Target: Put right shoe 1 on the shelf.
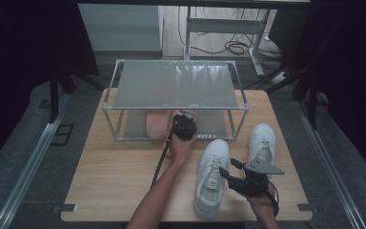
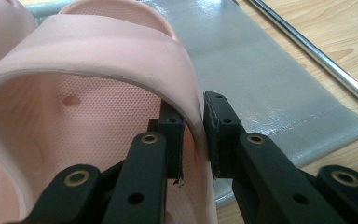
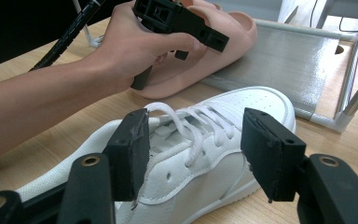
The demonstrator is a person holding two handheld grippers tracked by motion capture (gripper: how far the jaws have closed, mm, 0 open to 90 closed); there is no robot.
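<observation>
My left gripper [image 2: 193,140] is shut on the strap edge of a pink slipper [image 2: 88,51], one pad inside the strap and one outside. In the high view this gripper [image 1: 185,125] is at the front of the rack's lower shelf [image 1: 214,125], next to a second pink slipper [image 1: 156,123]. My right gripper [image 3: 193,149] stands open, with its jaws wide on either side of the laces of a white sneaker [image 3: 223,126] and touching nothing. That sneaker [image 1: 212,176] lies on the table and the right gripper [image 1: 228,168] is just to its right.
A second white sneaker [image 1: 262,142] lies at the right of the wooden table [image 1: 119,176]. The metal rack has a grey mesh top shelf [image 1: 176,86] over the lower one [image 2: 261,84]. Its thin frame posts [image 3: 354,98] stand near the sneaker's toe.
</observation>
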